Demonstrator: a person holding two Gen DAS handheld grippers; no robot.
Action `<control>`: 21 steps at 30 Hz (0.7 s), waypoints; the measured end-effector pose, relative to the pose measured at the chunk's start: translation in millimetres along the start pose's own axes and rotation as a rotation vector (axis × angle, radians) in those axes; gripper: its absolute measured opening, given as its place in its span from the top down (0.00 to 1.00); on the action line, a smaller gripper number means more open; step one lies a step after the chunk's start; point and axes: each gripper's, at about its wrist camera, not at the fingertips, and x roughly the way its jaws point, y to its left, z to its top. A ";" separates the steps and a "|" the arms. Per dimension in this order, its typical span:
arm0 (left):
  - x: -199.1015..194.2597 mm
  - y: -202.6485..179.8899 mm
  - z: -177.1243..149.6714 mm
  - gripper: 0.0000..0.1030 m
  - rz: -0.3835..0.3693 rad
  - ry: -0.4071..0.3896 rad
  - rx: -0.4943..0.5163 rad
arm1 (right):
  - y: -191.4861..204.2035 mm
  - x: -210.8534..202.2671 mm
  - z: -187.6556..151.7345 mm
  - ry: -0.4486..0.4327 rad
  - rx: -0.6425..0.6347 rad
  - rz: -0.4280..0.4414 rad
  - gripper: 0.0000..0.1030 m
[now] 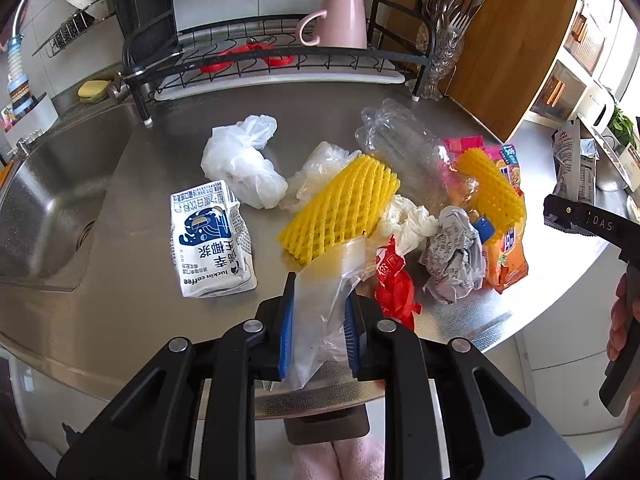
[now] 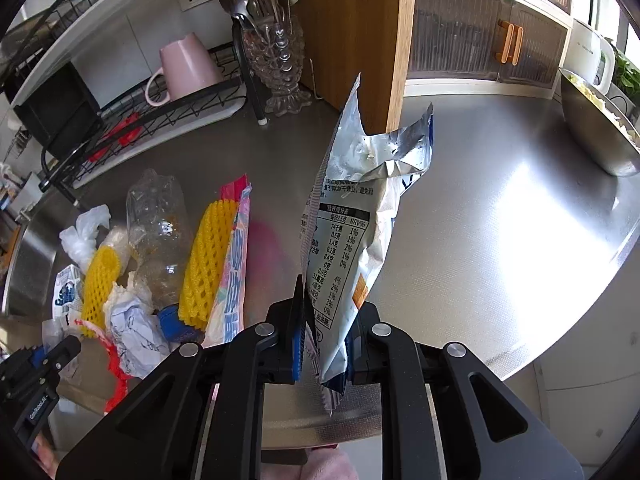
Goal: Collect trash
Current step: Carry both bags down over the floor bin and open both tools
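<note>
My left gripper (image 1: 318,320) is shut on a clear plastic bag (image 1: 324,304) near the counter's front edge. My right gripper (image 2: 322,338) is shut on a torn silver snack packet (image 2: 352,232), held upright above the counter; the packet also shows in the left wrist view (image 1: 574,164). Trash lies in a pile: a white coffee carton (image 1: 212,240), a white plastic bag (image 1: 244,160), a yellow foam net (image 1: 340,208), a crushed clear bottle (image 1: 400,144), a second yellow net (image 1: 494,188), crumpled paper (image 1: 456,252), a red wrapper (image 1: 394,284), an orange packet (image 1: 508,256).
A steel sink (image 1: 48,200) is at the left. A black dish rack (image 1: 280,64) with a pink mug (image 1: 340,22) stands behind the pile, beside a glass cutlery holder (image 1: 444,48) and a wooden panel (image 1: 500,40). A steel bowl (image 2: 600,136) sits at the far right.
</note>
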 end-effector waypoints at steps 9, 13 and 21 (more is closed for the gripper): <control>-85.9 -9.3 -16.5 0.82 0.003 -0.098 0.004 | 12.0 -83.6 -19.1 -0.090 -0.050 0.073 0.84; -115.8 -16.4 -52.9 0.81 0.023 -0.128 0.011 | 27.1 -119.1 -50.8 -0.116 -0.100 0.127 0.84; -113.8 -8.8 -143.9 0.81 0.014 -0.106 0.001 | 53.5 -147.6 -147.2 -0.126 -0.192 0.273 0.84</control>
